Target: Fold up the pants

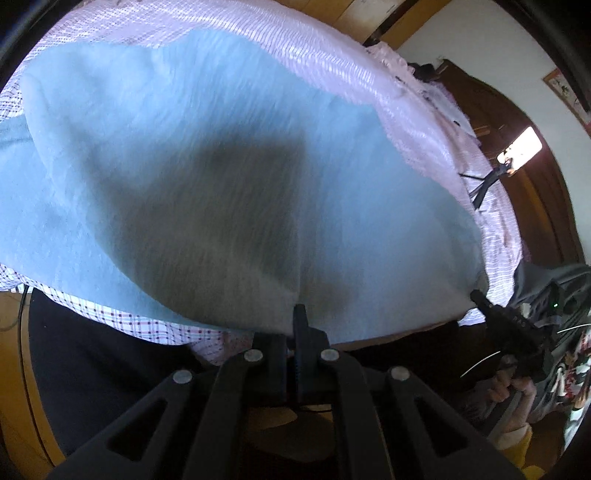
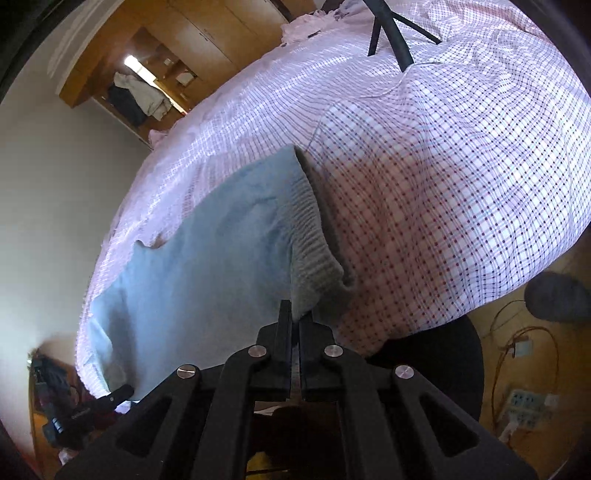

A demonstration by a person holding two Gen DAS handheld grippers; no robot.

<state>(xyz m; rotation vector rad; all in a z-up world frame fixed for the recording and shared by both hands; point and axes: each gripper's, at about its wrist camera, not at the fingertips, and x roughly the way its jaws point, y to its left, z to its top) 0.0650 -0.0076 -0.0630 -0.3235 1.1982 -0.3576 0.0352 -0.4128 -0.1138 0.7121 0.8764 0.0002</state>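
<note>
The light blue pants (image 1: 221,155) lie spread over a bed covered with a pink-and-white checked sheet (image 1: 332,62). In the left wrist view they fill most of the frame, from the left edge across to the lower right, with a dark shadow over their middle. In the right wrist view the pants (image 2: 207,258) run from the lower left up to the centre, and their ribbed waistband (image 2: 314,236) forms the right-hand edge, curling down to the bottom centre.

The left claw (image 1: 297,325) sits at the bottom centre of its view, its jaws closed together on the near edge of the pants, the cloth drawn up to the fingertips. The right claw (image 2: 295,317) is likewise closed, pinching the lower corner of the waistband at the bottom centre of its view. In the left wrist view the right claw also shows at the lower right, its tip touching the far corner of the blue cloth, with a hand (image 1: 506,387) gripping its handle.

The checked sheet (image 2: 443,184) fills the upper right of the right wrist view, where black tripod legs (image 2: 388,33) stand on it near the top. A wooden wardrobe (image 2: 177,48) stands at the upper left, and a power strip (image 2: 524,406) with cables lies on the wooden floor at the lower right.
</note>
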